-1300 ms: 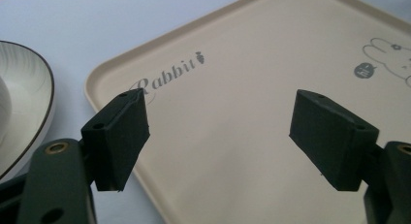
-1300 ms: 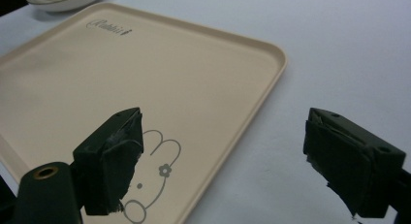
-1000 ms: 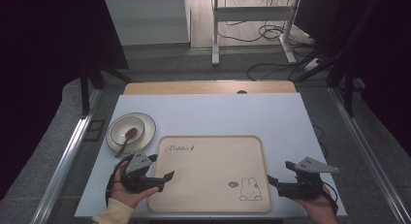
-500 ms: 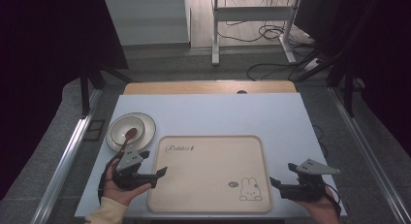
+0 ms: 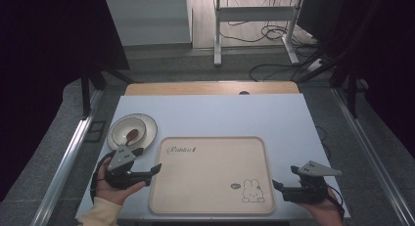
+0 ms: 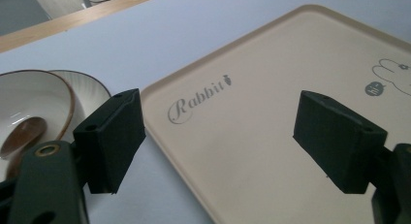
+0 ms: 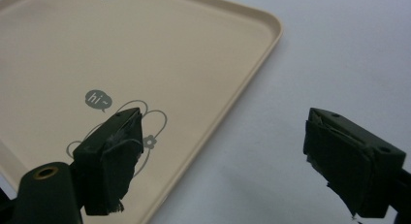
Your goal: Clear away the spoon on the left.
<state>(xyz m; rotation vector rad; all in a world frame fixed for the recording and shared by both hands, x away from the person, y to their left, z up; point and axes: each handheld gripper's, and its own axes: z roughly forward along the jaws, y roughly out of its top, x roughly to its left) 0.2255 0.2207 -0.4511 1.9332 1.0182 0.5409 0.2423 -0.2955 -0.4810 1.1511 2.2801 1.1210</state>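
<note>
Two grippers: both spread wide, grasping nothing
Left gripper [image 5: 155, 168]: at tray [image 5: 210, 206] left edge
Right gripper [image 5: 275, 184]: by tray's right rim
Bowl [image 5: 126, 131]: held spoon [image 5: 132, 134]

smooth matt plastic tray [image 5: 211, 174], glossy ceramic bowl [image 5: 128, 130], wooden spoon [image 5: 132, 134].

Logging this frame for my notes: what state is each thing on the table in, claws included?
Tray: flat on the table, empty.
Bowl: upright on its plate, holding a brown spoon.
Left claw: open, empty, at the tray's left edge.
Right claw: open, empty, at the tray's right edge.
</note>
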